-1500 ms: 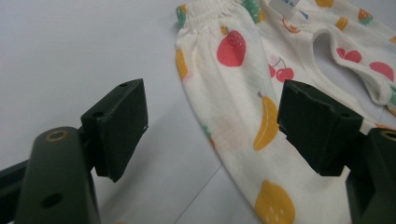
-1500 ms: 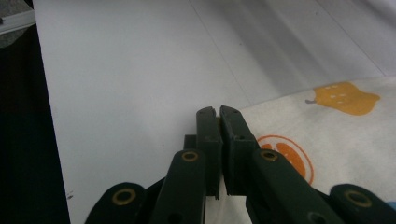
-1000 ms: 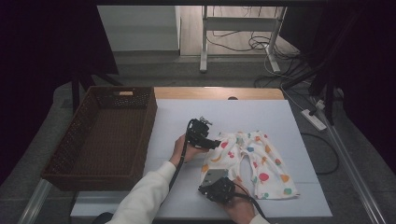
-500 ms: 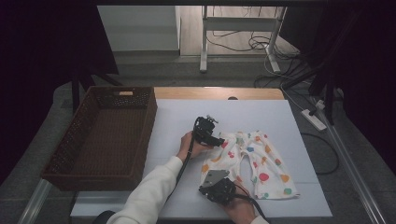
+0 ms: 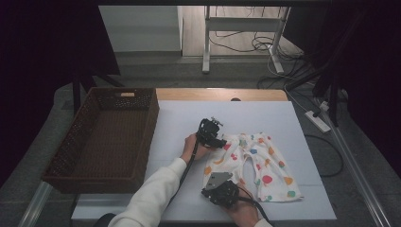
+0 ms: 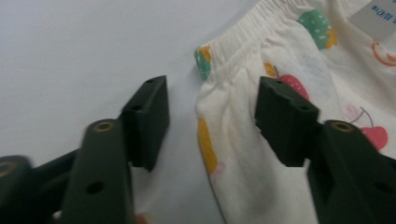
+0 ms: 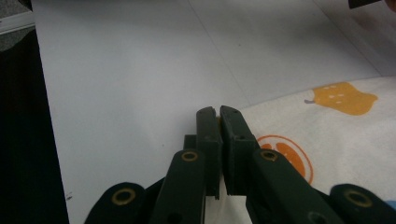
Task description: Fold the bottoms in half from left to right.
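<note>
A pair of small white pants (image 5: 257,163) with fruit prints lies flat on the white table, waistband toward the far side. My left gripper (image 5: 223,142) sits at the waistband's left corner. In the left gripper view it (image 6: 210,116) is open, its jaws standing either side of the pants' (image 6: 243,140) side edge, low over the cloth. My right gripper (image 5: 213,179) is at the near left leg. In the right gripper view its jaws (image 7: 218,112) are pressed together on the edge of the pants (image 7: 327,130).
An empty brown wicker basket (image 5: 151,118) stands on the left, against the white table cover (image 5: 189,113). A wooden strip (image 5: 217,93) runs along the far edge. Cables and a power strip (image 5: 318,120) lie on the floor to the right.
My left gripper has slid right and slightly nearer, from beside the waistband onto its left corner. My right gripper has stayed put on the near leg.
</note>
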Demonstrator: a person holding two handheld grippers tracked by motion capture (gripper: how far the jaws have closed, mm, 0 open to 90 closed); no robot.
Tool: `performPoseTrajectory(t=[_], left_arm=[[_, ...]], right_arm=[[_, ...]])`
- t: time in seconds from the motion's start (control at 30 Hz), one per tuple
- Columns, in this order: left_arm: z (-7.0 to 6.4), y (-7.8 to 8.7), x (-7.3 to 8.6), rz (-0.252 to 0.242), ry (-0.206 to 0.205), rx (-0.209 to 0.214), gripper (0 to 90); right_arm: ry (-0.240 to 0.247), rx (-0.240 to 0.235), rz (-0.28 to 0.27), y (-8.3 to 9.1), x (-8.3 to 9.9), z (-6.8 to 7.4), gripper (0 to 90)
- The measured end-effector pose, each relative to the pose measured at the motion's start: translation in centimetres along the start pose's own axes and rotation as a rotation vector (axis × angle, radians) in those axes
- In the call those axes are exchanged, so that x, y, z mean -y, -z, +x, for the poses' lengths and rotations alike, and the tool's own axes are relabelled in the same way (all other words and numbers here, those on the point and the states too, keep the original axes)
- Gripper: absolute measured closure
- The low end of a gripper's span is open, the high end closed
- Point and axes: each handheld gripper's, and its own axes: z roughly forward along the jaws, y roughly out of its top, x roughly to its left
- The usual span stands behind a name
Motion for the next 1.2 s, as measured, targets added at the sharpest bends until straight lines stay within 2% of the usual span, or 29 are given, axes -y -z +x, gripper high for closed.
performPoseTrajectory(t=[0.2,0.3,0.53,0.6,0.67,0.8,1.0,1.2], left_arm=[[-0.3,0.1,0.1,0.011,-0.016,0.025,71.6],[-0.3,0.0,0.3,0.003,0.004,0.093,84.1],[0.3,0.3,0.6,0.001,0.015,0.136,86.3],[0.7,0.5,0.7,-0.013,0.040,0.171,86.3],[1.1,0.9,0.8,-0.013,0.054,0.183,86.4],[1.5,1.8,1.0,-0.020,0.073,0.190,86.5],[1.8,3.0,1.2,-0.029,0.076,0.186,86.5],[2.3,4.0,1.6,-0.041,0.098,0.187,86.6]], right_arm=[[-0.001,-0.003,0.001,0.0,0.0,0.0,86.1],[-0.004,-0.001,0.001,0.0,0.0,0.0,86.1],[0.005,0.007,-0.002,0.1,0.0,0.0,86.1],[0.014,0.015,-0.001,0.1,0.0,0.1,86.1],[0.009,0.019,-0.017,0.3,0.1,0.0,86.2],[-0.005,0.016,-0.059,0.9,0.0,-0.1,86.2],[0.009,0.019,-0.094,1.5,-0.4,0.3,86.2],[0.013,0.029,-0.119,2.1,-0.7,0.3,86.2]])
